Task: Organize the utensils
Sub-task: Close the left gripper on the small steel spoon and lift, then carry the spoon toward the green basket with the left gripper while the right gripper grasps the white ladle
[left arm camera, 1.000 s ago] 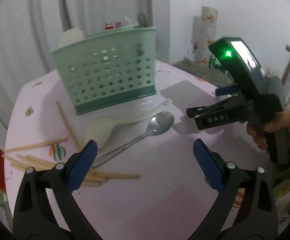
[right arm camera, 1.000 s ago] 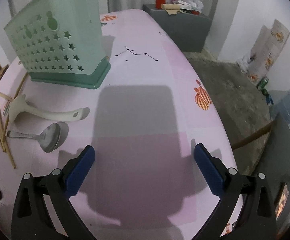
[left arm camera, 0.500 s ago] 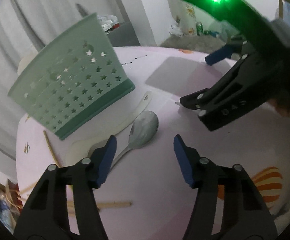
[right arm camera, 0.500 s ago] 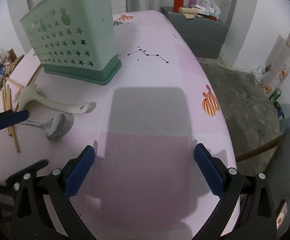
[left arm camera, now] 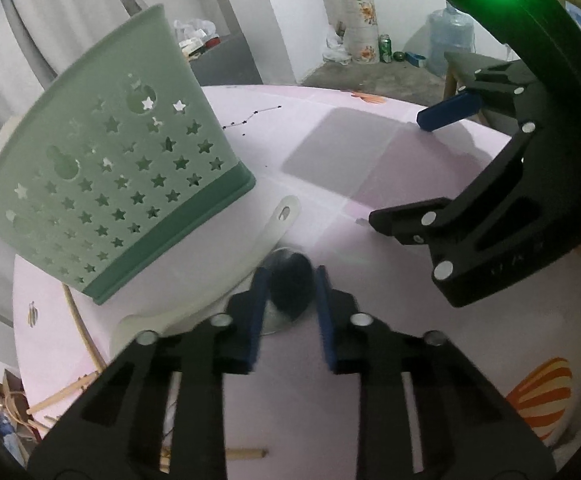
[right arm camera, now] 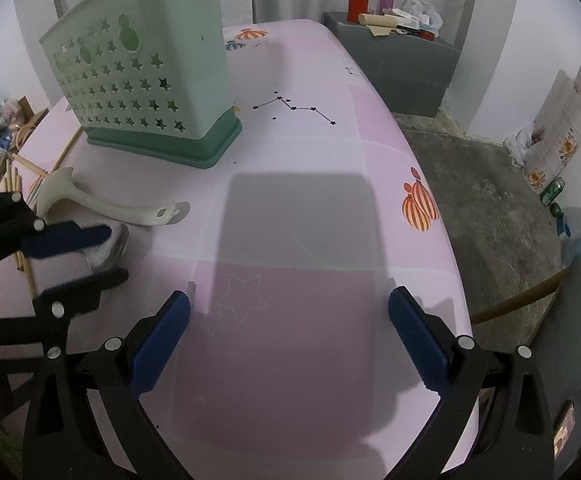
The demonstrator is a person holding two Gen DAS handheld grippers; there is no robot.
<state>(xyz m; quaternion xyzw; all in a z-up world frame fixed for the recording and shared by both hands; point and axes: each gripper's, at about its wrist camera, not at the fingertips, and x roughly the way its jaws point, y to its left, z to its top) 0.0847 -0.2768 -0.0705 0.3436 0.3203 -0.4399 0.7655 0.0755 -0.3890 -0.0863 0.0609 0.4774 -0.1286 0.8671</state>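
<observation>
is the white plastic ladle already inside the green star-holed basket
No, the white plastic ladle lies flat on the pink tablecloth beside the green star-holed basket.

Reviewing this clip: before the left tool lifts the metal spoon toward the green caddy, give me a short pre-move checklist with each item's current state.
1. Spoon bowl between the left tool's pads: ok; the jaws are closing around it.
2. Firm grip on the spoon: cannot tell; the image is blurred at the pads.
3. White ladle outside the grip: cannot tell; its handle runs right beside the spoon.
4. Right tool out of the way: ok; open, holding nothing, over bare tablecloth.
5. Green caddy upright, ready to receive: ok.
6. Chopsticks still to sort: not ok; scattered on the table.
</observation>
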